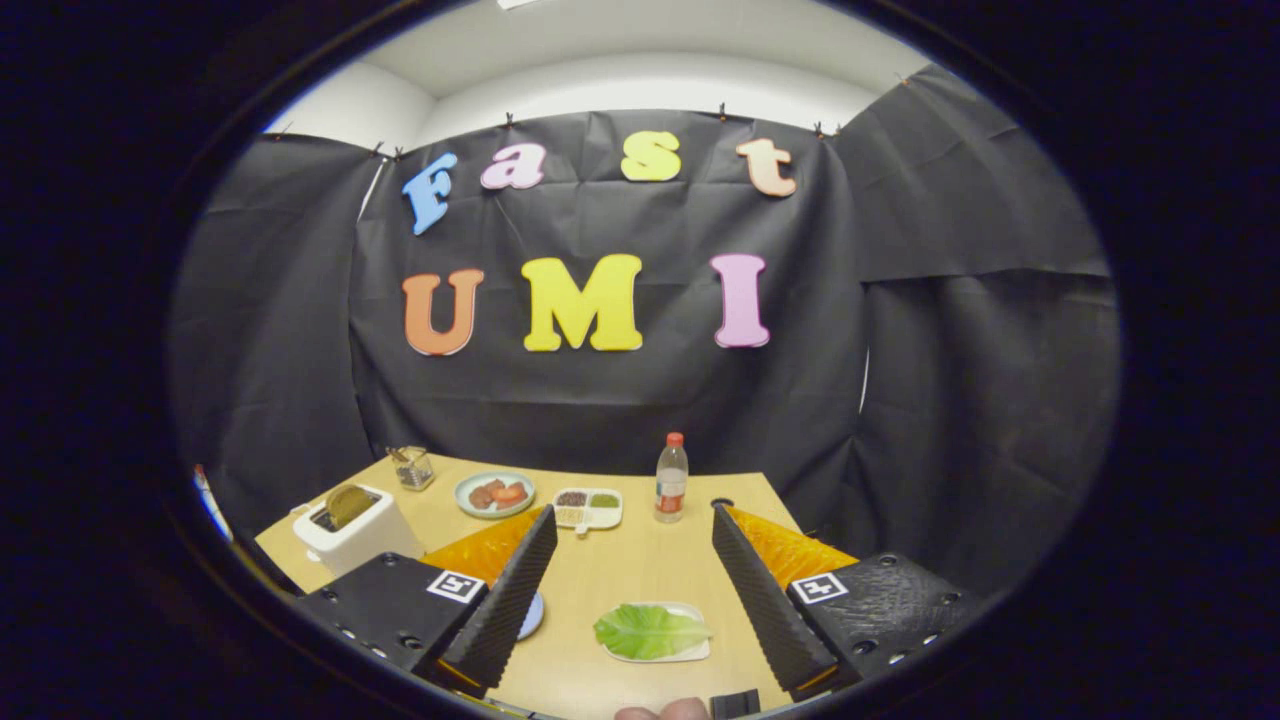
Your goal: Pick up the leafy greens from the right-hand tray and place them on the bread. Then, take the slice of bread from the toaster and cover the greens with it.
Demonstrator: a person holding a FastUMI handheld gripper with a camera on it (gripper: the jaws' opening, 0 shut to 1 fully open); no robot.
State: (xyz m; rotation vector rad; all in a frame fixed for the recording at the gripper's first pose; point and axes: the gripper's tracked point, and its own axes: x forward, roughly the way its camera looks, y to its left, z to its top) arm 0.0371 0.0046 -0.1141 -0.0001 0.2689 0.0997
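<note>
A green lettuce leaf (648, 631) lies on a small white tray (692, 652) on the wooden table, between my two fingers and low down near them. My gripper (632, 520) is open and holds nothing; it hovers above the table. A white toaster (355, 535) stands beyond my left finger (510, 590), with a round brownish slice of bread (347, 504) sticking up out of its slot. A bluish plate (533, 614) peeks out from behind the left finger; what lies on it is hidden.
Farther back stand a plate with reddish food (495, 494), a white divided dish (588, 507) with small portions, a clear bottle with a red cap (671, 478) and a glass jar (413, 467). A fingertip (660, 711) shows below the tray. Black cloth walls the table.
</note>
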